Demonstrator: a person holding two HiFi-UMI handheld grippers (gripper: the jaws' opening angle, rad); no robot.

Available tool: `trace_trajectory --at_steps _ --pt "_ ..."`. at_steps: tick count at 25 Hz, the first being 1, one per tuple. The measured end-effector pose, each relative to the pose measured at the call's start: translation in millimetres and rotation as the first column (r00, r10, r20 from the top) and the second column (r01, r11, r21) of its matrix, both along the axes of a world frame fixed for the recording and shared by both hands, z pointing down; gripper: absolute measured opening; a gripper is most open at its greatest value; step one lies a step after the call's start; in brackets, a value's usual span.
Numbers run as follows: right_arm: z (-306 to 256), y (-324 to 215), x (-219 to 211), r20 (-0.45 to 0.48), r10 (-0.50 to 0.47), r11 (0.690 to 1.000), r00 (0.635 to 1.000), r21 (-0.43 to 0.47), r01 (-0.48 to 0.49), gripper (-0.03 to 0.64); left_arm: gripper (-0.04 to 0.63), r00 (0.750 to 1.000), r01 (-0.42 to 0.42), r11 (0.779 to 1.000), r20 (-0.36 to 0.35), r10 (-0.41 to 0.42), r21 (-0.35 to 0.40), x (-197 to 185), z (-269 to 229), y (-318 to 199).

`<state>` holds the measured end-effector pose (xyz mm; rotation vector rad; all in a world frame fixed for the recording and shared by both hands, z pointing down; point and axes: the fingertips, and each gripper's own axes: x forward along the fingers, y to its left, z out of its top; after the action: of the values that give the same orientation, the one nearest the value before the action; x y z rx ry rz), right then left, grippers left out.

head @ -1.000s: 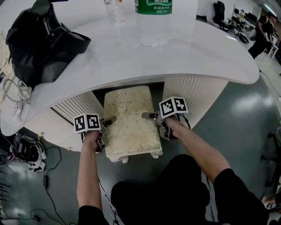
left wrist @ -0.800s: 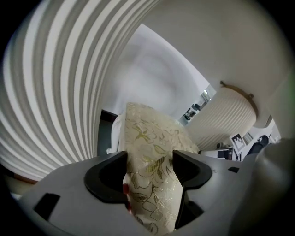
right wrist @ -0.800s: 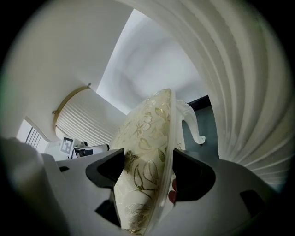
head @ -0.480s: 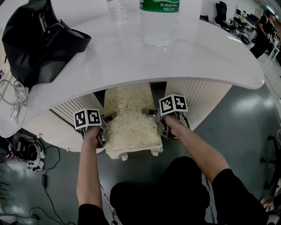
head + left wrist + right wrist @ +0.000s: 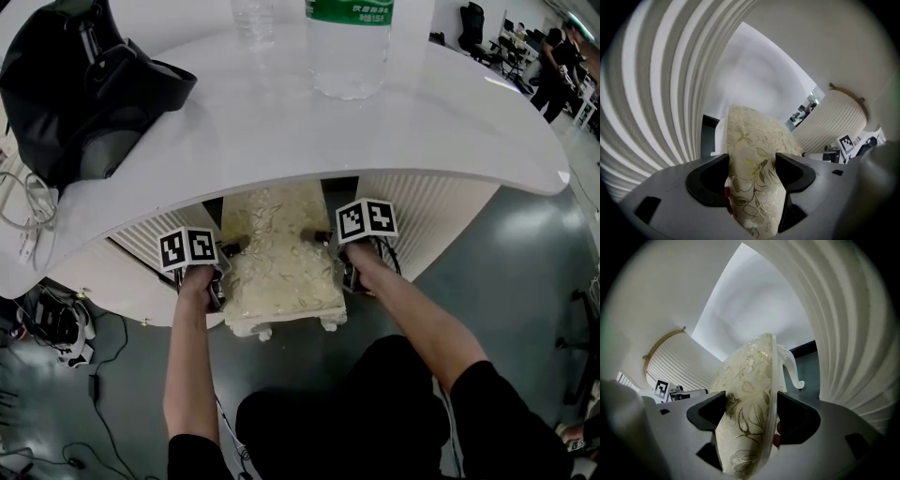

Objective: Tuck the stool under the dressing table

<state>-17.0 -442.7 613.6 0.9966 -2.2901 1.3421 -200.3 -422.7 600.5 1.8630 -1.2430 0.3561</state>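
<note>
The stool (image 5: 277, 262) has a cream cushion with gold leaf pattern and white carved legs. Its far half lies under the white dressing table (image 5: 281, 122), between two ribbed pedestals. My left gripper (image 5: 228, 251) is shut on the stool's left edge; the left gripper view shows the cushion (image 5: 752, 178) pinched by both jaws. On the opposite side, my right gripper (image 5: 323, 240) is shut on the stool's right edge, with cushion and rim (image 5: 750, 423) filling the gap in the right gripper view. A curved stool leg (image 5: 793, 366) shows beyond.
A black bag (image 5: 84, 84) sits on the tabletop's left, and two clear bottles (image 5: 349, 47) stand at the back. The ribbed pedestals (image 5: 431, 211) flank the stool closely. Cables and gear (image 5: 52, 323) lie on the grey floor at left. The person's legs (image 5: 347, 412) are just behind the stool.
Both grippers and the stool have moved forward, so more of the cushion now lies under the tabletop. The grips stay the same.
</note>
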Motion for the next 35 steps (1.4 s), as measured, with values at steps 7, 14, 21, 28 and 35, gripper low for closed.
trace_trajectory --at_steps 7,14,21,28,35 --pt "1 -13 -4 -0.019 0.017 1.000 1.000 -0.003 -0.017 0.298 0.310 1.000 0.004 1.000 0.010 -0.004 0.004 -3 0 -12" --pt "-3 -26 -3 -0.042 0.035 0.999 0.999 0.021 -0.034 0.298 0.310 1.000 0.014 1.000 0.005 -0.014 0.015 -3 -3 -22" --pt "-3 -31 0 -0.057 0.047 0.997 0.997 0.059 -0.044 0.298 0.310 0.999 0.038 0.999 0.019 -0.038 0.029 -1 -2 -24" --pt "-5 -37 0 -0.057 0.074 0.993 0.996 0.097 -0.069 0.298 0.310 0.999 0.043 0.998 0.028 -0.045 0.047 -1 -3 -31" --pt "-8 -36 1 -0.035 0.075 0.990 0.997 0.123 -0.070 0.298 0.314 0.998 0.059 0.994 0.010 -0.061 0.091 -3 -4 -29"
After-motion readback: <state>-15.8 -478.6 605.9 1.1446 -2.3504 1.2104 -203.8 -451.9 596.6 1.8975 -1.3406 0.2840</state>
